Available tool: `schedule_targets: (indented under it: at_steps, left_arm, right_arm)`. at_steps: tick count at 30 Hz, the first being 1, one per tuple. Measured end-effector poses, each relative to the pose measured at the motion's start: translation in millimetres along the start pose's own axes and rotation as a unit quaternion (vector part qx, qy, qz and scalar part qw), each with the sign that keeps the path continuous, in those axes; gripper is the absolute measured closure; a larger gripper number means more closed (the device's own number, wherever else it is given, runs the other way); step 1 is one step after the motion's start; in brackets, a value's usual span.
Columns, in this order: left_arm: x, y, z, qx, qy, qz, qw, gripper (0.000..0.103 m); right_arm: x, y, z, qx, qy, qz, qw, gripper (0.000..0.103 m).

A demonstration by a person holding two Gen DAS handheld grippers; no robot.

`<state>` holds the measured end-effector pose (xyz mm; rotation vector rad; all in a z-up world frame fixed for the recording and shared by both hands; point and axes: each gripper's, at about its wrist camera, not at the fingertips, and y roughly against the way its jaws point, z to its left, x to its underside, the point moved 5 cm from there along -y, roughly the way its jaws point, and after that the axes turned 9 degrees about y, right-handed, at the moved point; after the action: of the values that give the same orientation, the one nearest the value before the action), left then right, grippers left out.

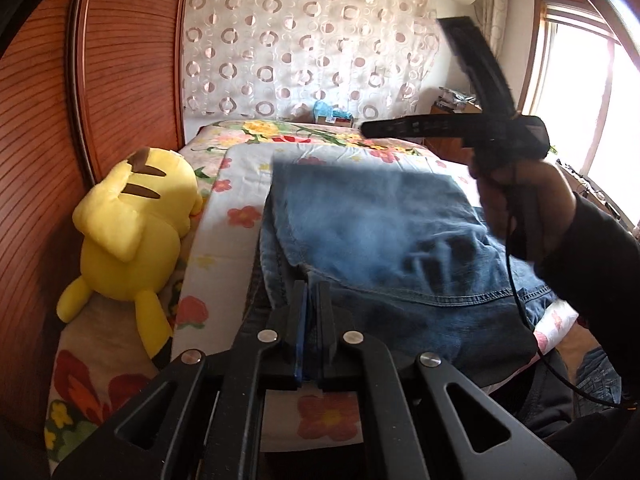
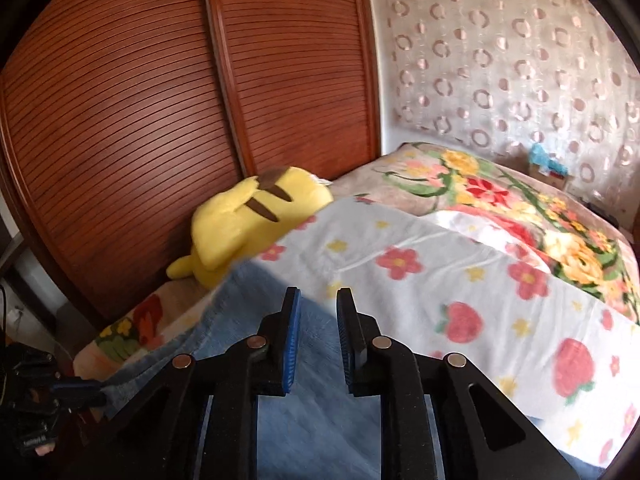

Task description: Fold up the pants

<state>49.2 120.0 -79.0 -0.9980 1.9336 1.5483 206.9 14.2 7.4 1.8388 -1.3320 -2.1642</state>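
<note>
The jeans (image 1: 380,240) lie folded over on a white flowered sheet (image 2: 440,272) spread across the bed (image 1: 320,132). The left tongs (image 1: 312,300) are pressed together, pinching the near edge of the denim between their blue pads. The right tongs (image 2: 318,304) stand spread above the pale denim, nothing between them. A hand (image 1: 520,208) grips the right tool's handle above the jeans' far side. A yellow plush toy (image 1: 132,220) lies beside the sheet, against the slatted wooden wardrobe doors (image 2: 160,100). A curtain with rings (image 1: 304,40) hangs behind the bed.
</note>
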Motion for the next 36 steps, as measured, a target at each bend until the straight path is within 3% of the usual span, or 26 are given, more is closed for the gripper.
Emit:
schedule_targets:
  at_steps: [2,6,8,10,16,21,25,27,29,36]
  left_arm:
    - [-0.4,-0.8,-1.8,-0.003,-0.003,-0.003,1.0,0.089]
    - [0.3,-2.2,-8.8,0.005,-0.009,-0.005,0.9999,0.054]
    - [0.7,-5.2,-11.7,0.008,-0.014,-0.004,0.9999,0.049]
    - [0.8,-10.0,-14.7,0.01,-0.016,0.0,0.9998,0.029]
    - [2.2,-29.4,-19.2,0.006,-0.014,0.013,0.9998,0.027]
    - [9.6,-41.4,-22.5,0.001,-0.018,0.031,0.9994,0.027]
    - [13.7,-42.7,-22.4,-0.004,-0.021,0.035,0.9992,0.027]
    - [14.0,-42.4,-22.3,-0.003,-0.019,0.035,0.9992,0.027]
    - [14.0,-41.1,-22.4,-0.001,-0.016,0.034,0.9993,0.027]
    - [14.0,-39.4,-23.7,-0.002,-0.017,0.032,0.9993,0.027]
  right_arm:
    - [5.6,16.4,-10.7,0.018,0.002,-0.001,1.0,0.08]
    - [29.0,51.8,-33.5,0.05,0.003,0.0,0.999,0.074]
    - [50.0,66.9,-42.5,0.06,-0.005,0.01,0.998,0.072]
    - [66.4,75.5,-49.0,0.07,-0.013,0.026,0.997,0.072]
    - [101.3,59.9,-63.5,0.069,-0.071,0.069,0.993,0.071]
    - [105.1,52.1,-74.8,0.048,-0.132,0.087,0.986,0.071]
    - [89.4,44.3,-71.8,0.036,-0.142,0.076,0.986,0.073]
    - [81.2,44.1,-64.6,0.032,-0.129,0.074,0.988,0.093]
    - [76.1,46.7,-58.5,0.032,-0.108,0.067,0.991,0.099]
    - [43.7,75.7,-39.1,0.06,-0.053,-0.017,0.997,0.1]
